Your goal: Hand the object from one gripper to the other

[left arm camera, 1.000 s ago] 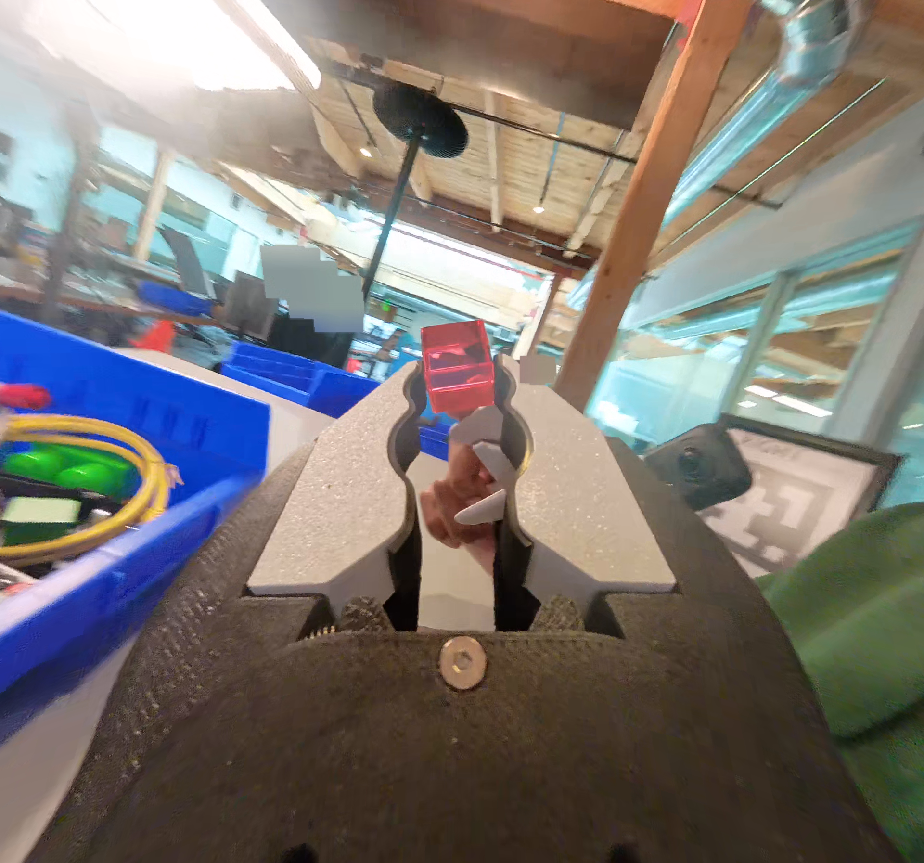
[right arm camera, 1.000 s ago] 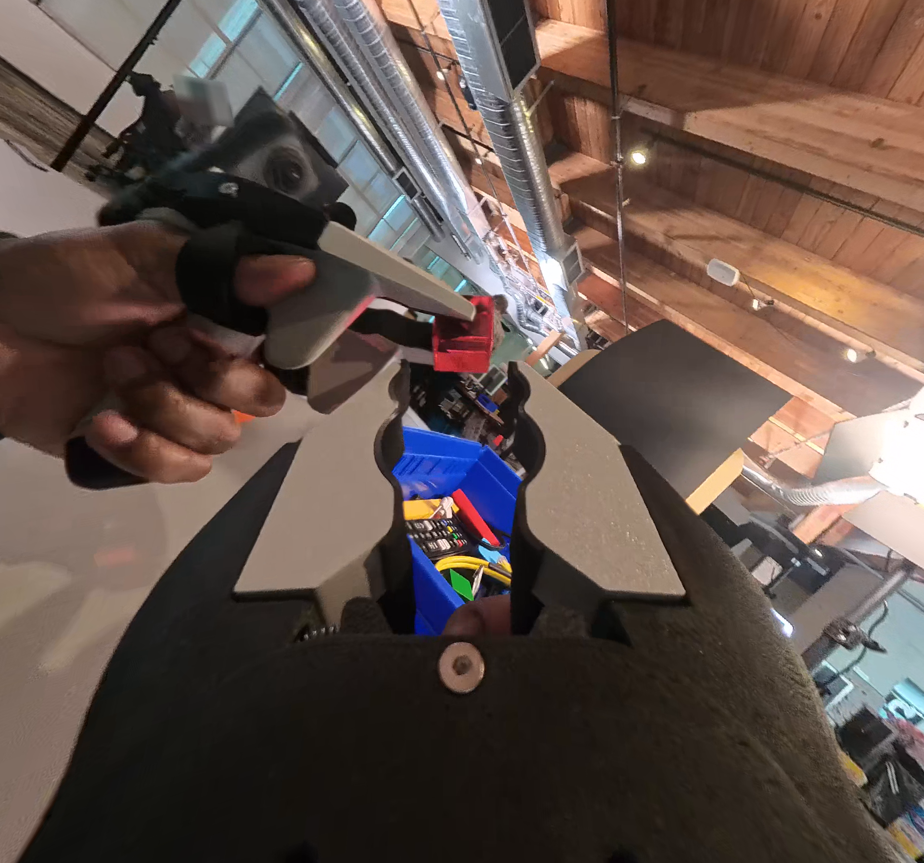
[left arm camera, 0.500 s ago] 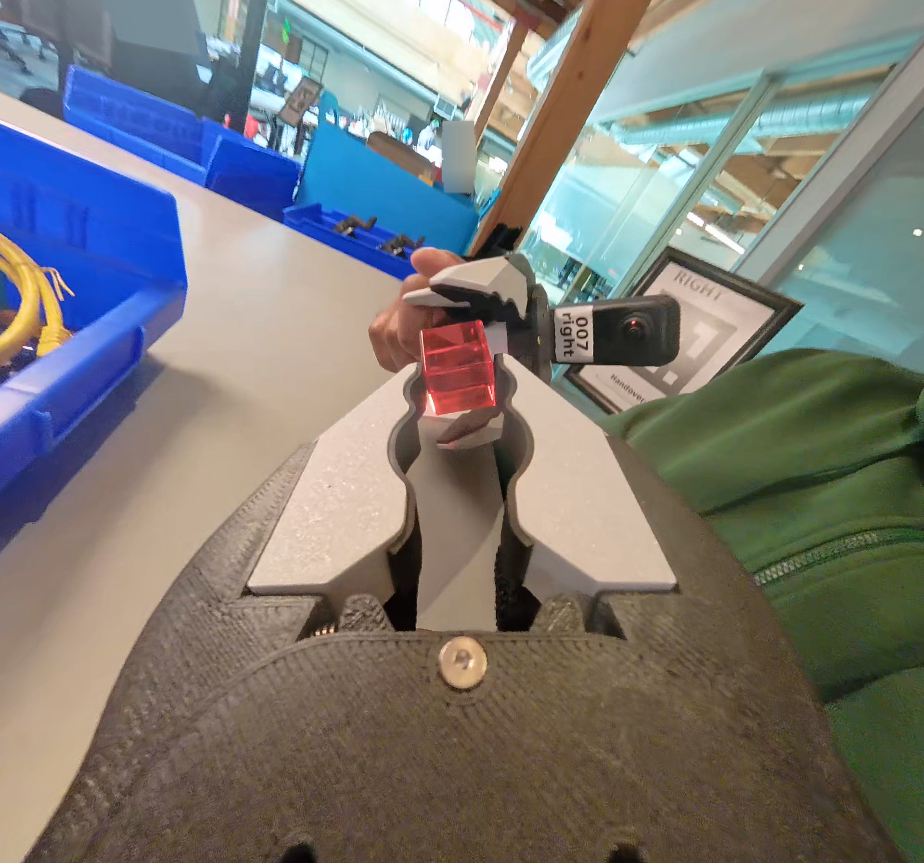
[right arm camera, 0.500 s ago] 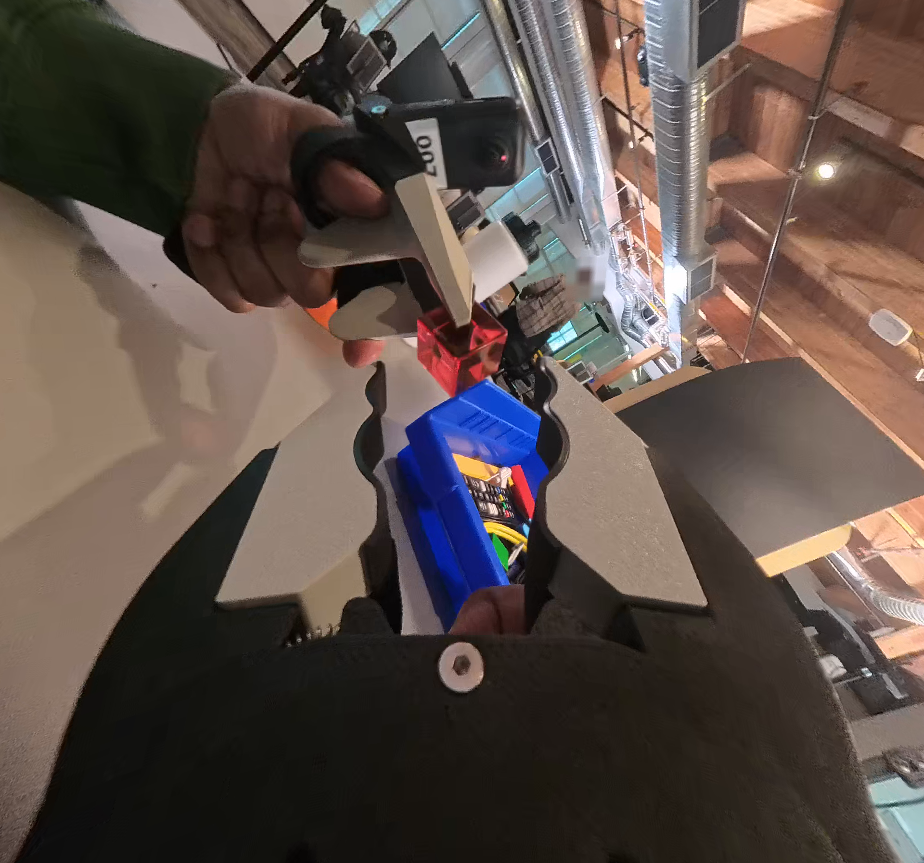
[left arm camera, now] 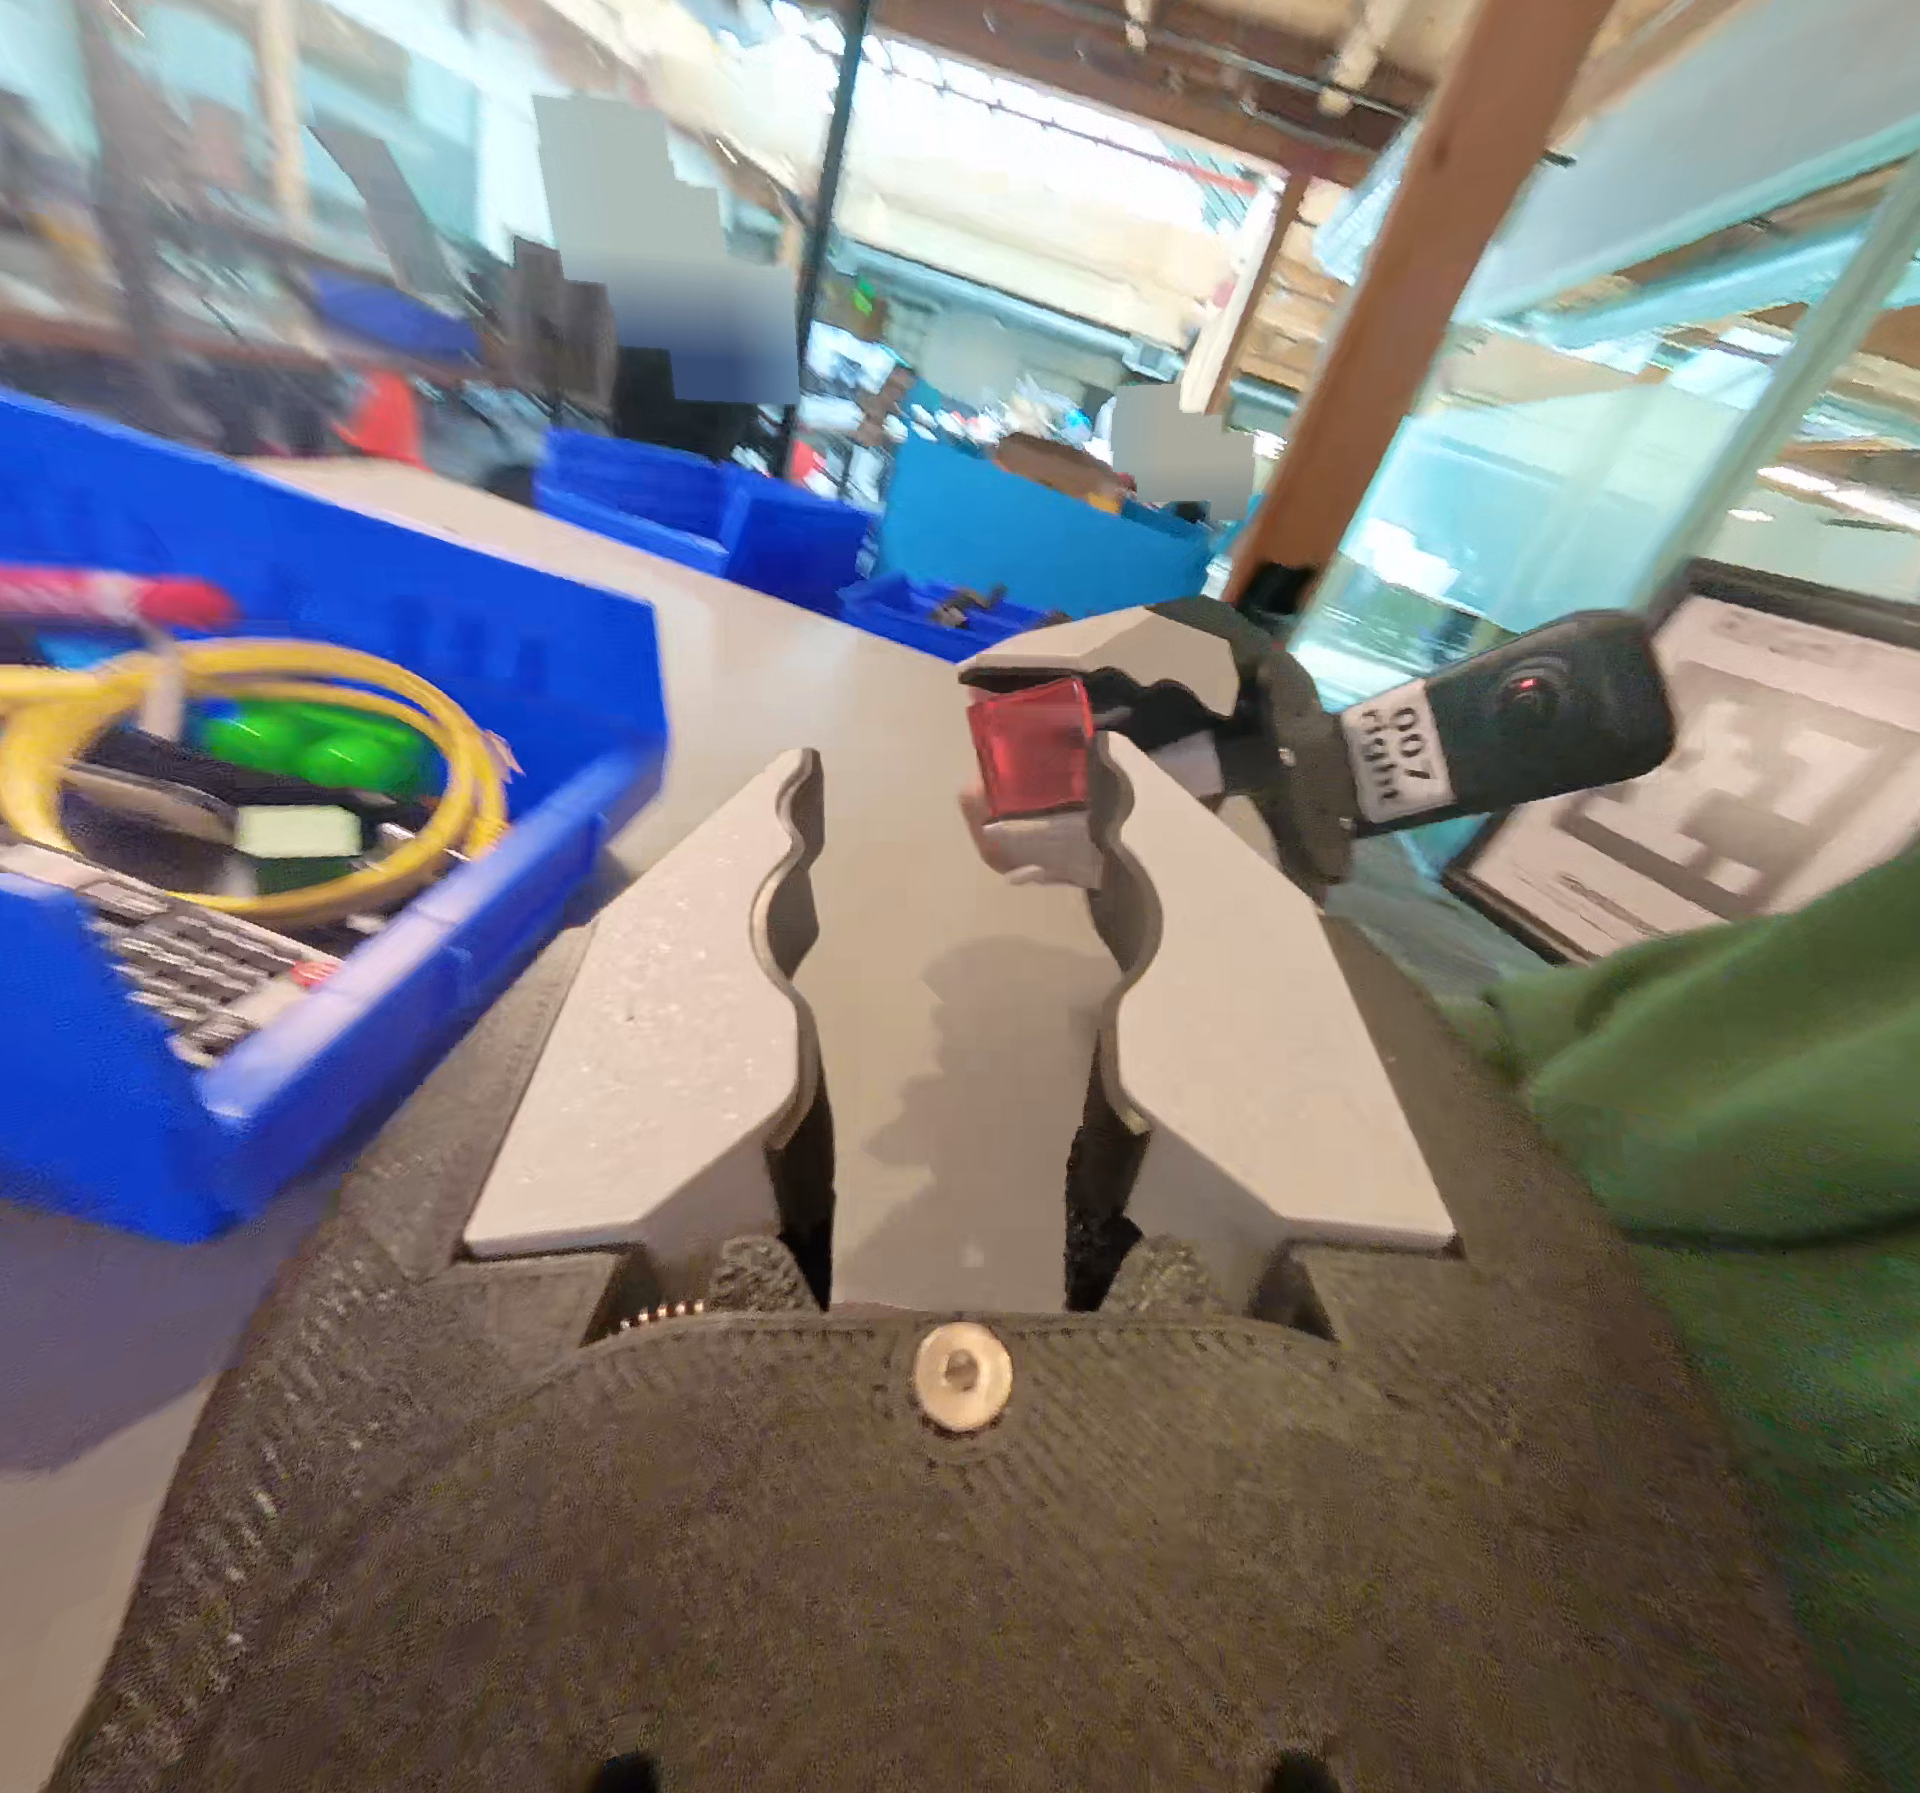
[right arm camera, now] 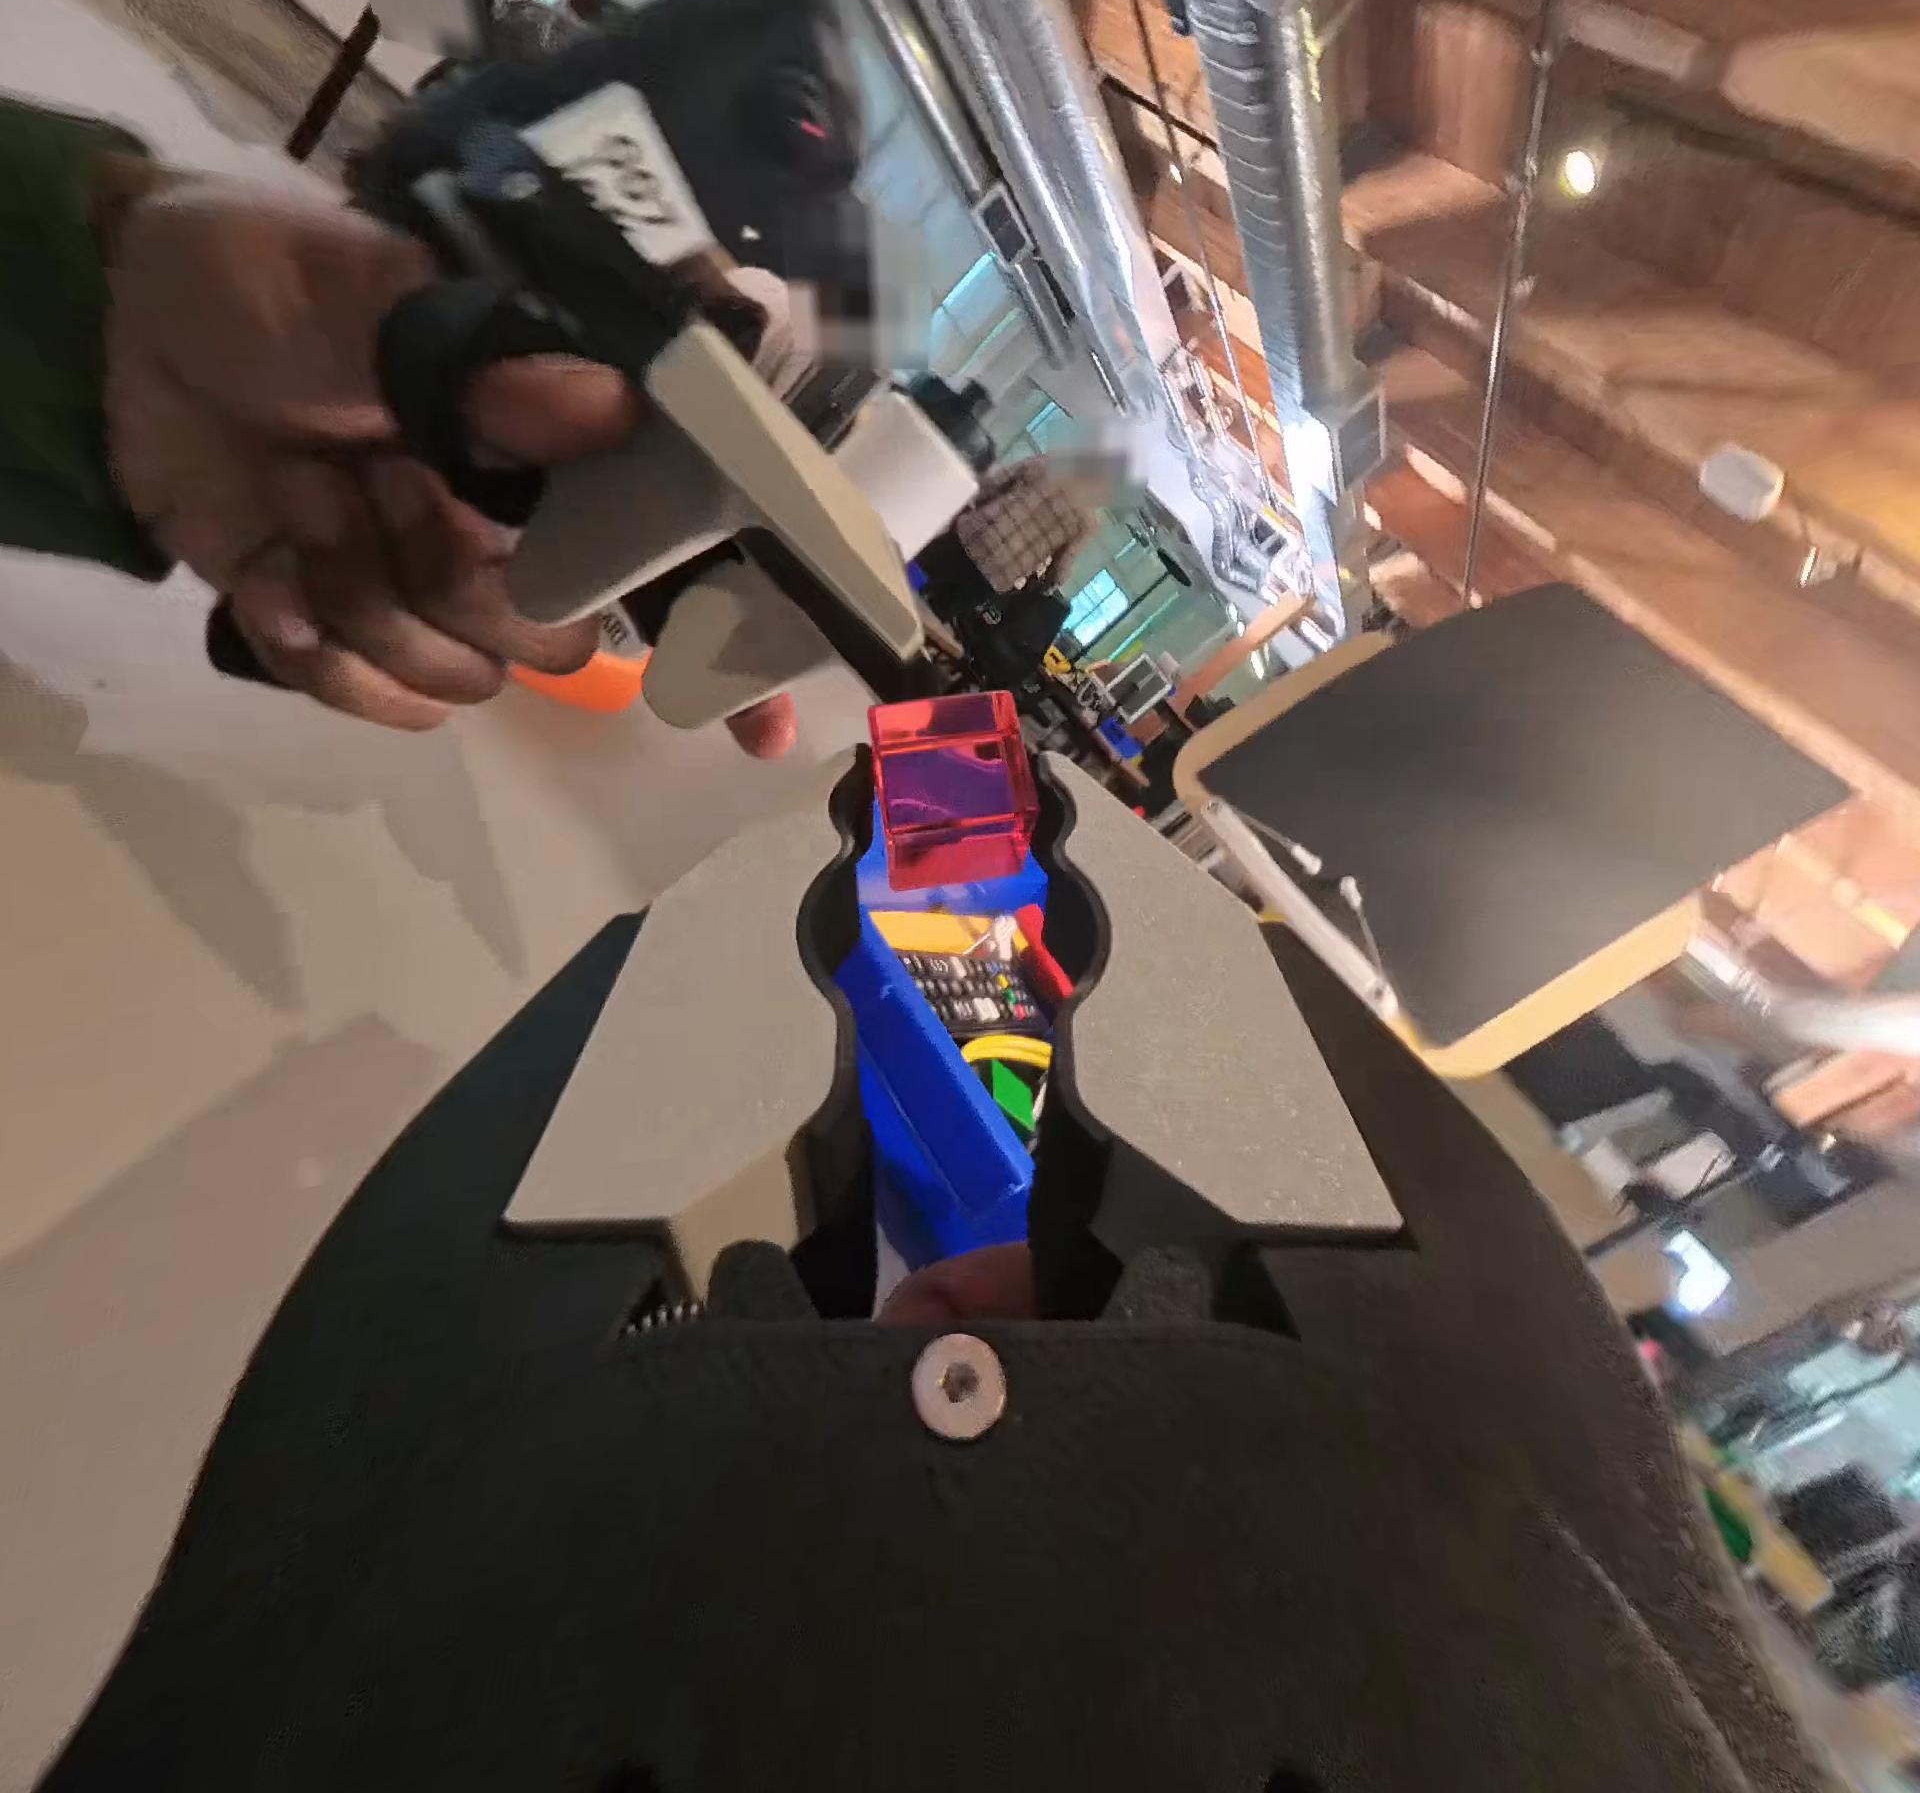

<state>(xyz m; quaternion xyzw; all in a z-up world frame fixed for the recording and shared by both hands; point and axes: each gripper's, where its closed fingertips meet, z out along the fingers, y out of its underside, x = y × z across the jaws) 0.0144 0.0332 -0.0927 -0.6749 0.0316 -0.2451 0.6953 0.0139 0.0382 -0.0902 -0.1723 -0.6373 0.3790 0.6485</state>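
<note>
A translucent red cube [right arm camera: 951,787] sits clamped between the tips of my right gripper [right arm camera: 954,772], held in the air above the grey table [right arm camera: 208,912]. In the left wrist view the same cube [left arm camera: 1034,746] shows between the right gripper's fingers [left arm camera: 1091,647], just past my left gripper's right fingertip. My left gripper [left arm camera: 956,772] is open and empty, its jaws wide apart. In the right wrist view the left gripper [right arm camera: 842,673] is held by a hand at upper left, open, a short way off the cube.
A blue bin [left arm camera: 416,995] with a yellow cable, green pieces and a remote stands left on the table; it also shows in the right wrist view [right arm camera: 935,1120]. More blue bins [left arm camera: 727,517] stand farther back. A framed marker board [left arm camera: 1714,808] and a green sleeve [left arm camera: 1714,1068] are at right. Less than 4 cm separates the two grippers' tips.
The cube has passed from my left gripper to my right. The right gripper shut on it, the left gripper opened and drew back a little.
</note>
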